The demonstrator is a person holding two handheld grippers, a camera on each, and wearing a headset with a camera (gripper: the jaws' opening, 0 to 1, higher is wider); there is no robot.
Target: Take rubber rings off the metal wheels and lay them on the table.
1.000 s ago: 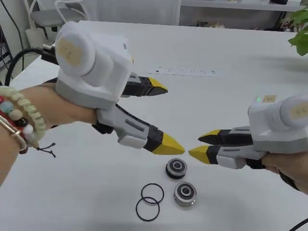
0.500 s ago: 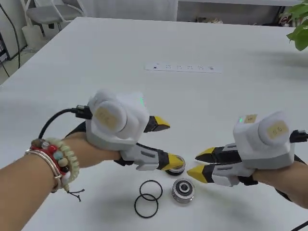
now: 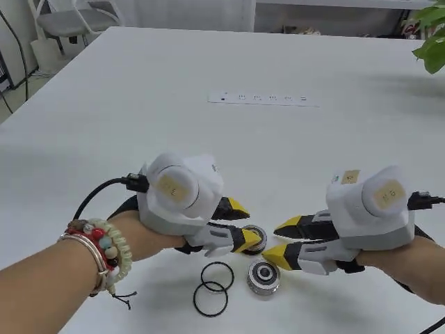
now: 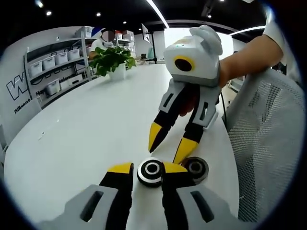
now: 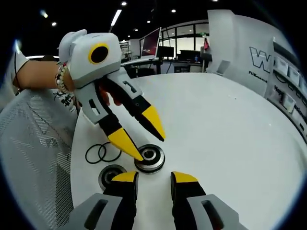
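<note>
A metal wheel with a black rubber rim lies flat on the white table. My left gripper is open, and its yellow tips straddle this wheel low over the table. A second wheel with a bare silver rim lies just in front of it. Two loose black rubber rings overlap on the table beside it. My right gripper is open, holds nothing, and points at the wheels from the right.
A white power strip lies further back on the table. A green plant stands at the far right corner. A chair stands beyond the table's far left edge. A cable trails from the left gripper.
My left gripper has come down from above the table until its tips flank the rubber-rimmed wheel. The right gripper has dropped slightly and edged closer. Wheels and rings have stayed put.
</note>
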